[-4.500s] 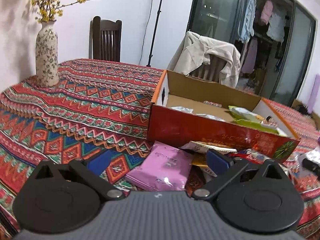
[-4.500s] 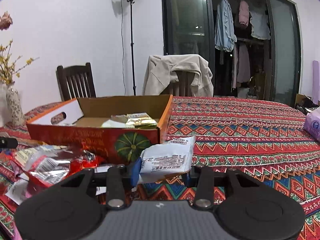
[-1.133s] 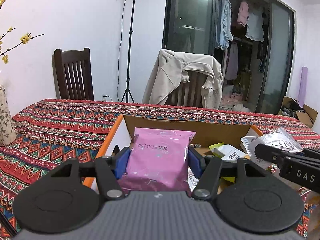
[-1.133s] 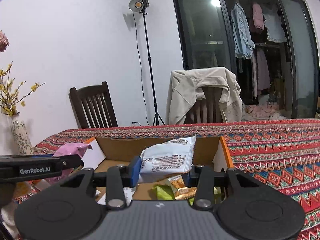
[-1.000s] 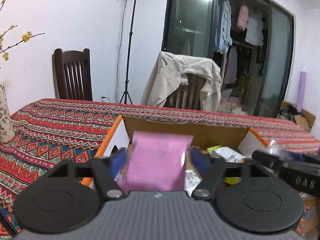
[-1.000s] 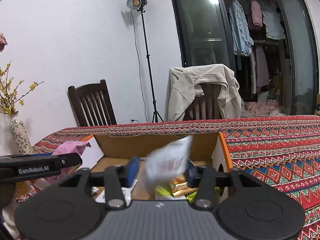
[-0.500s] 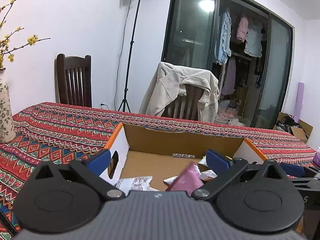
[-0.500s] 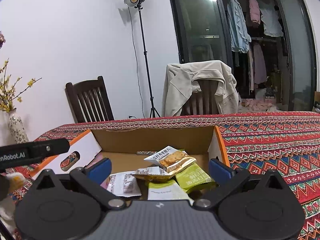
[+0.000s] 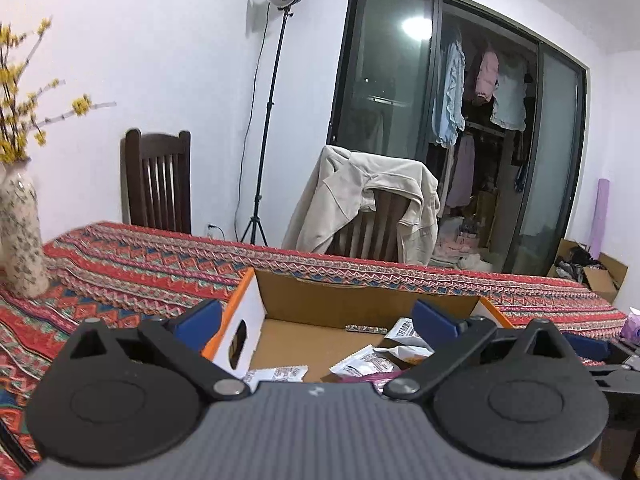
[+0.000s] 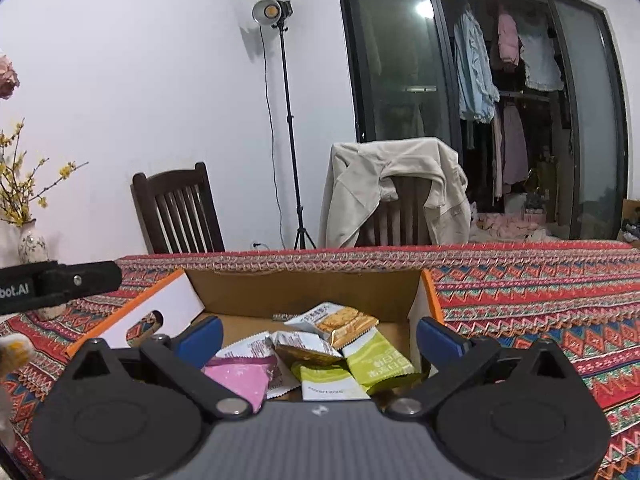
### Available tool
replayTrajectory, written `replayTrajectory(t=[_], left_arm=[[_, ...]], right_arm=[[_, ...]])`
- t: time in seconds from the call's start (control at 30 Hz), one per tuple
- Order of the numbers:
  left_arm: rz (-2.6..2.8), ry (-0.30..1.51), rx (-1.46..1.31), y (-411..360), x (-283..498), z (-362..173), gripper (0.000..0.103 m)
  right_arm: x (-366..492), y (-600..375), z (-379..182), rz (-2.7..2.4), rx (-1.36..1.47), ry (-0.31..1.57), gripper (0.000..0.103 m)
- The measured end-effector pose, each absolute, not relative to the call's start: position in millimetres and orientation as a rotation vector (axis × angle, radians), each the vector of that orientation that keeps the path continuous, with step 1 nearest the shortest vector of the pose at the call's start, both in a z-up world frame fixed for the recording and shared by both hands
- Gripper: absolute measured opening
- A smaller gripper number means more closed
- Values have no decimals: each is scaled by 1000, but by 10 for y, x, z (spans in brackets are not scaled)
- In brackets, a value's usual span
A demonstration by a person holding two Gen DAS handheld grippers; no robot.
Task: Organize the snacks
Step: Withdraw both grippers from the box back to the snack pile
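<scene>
An open cardboard box [image 9: 360, 300] [image 10: 304, 288] with orange rims sits on the patterned tablecloth. It holds several snack packets: a pink packet [image 10: 240, 380] [image 9: 372, 377], white packets [image 9: 276, 373], green packets [image 10: 376, 360] and a cracker packet [image 10: 336, 320]. My left gripper [image 9: 316, 322] is open and empty above the box's near side. My right gripper [image 10: 318, 338] is open and empty above the box. The left gripper's body also shows at the left edge of the right wrist view [image 10: 60, 282].
A flowered vase [image 9: 20, 236] with yellow sprigs stands at the table's left. Two wooden chairs [image 9: 158, 184] stand behind the table, one draped with a beige jacket [image 9: 360, 204]. A light stand [image 9: 264, 128] is by the wall. A purple tissue pack [image 9: 630, 322] lies at far right.
Both grippers opened over the box: the pink packet dropped from the left, the white packet from the right. Both now lie in the box, and the grippers have risen slightly.
</scene>
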State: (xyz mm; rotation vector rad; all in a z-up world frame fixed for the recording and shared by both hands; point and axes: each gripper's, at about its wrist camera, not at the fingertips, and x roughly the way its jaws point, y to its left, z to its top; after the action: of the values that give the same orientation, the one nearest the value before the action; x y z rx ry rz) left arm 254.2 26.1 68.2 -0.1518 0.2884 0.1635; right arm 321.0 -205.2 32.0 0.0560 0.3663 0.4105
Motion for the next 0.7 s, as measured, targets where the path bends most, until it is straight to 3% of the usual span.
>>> replayTrajectory(t=[0.3, 0.7], left_arm=[[130, 281, -162, 231, 2180, 836, 103], [137, 335, -158, 364, 1693, 616, 103]], right_arm=[[2822, -2129, 502, 413, 45, 309, 103], [2293, -2276, 355, 426, 9, 330, 103]])
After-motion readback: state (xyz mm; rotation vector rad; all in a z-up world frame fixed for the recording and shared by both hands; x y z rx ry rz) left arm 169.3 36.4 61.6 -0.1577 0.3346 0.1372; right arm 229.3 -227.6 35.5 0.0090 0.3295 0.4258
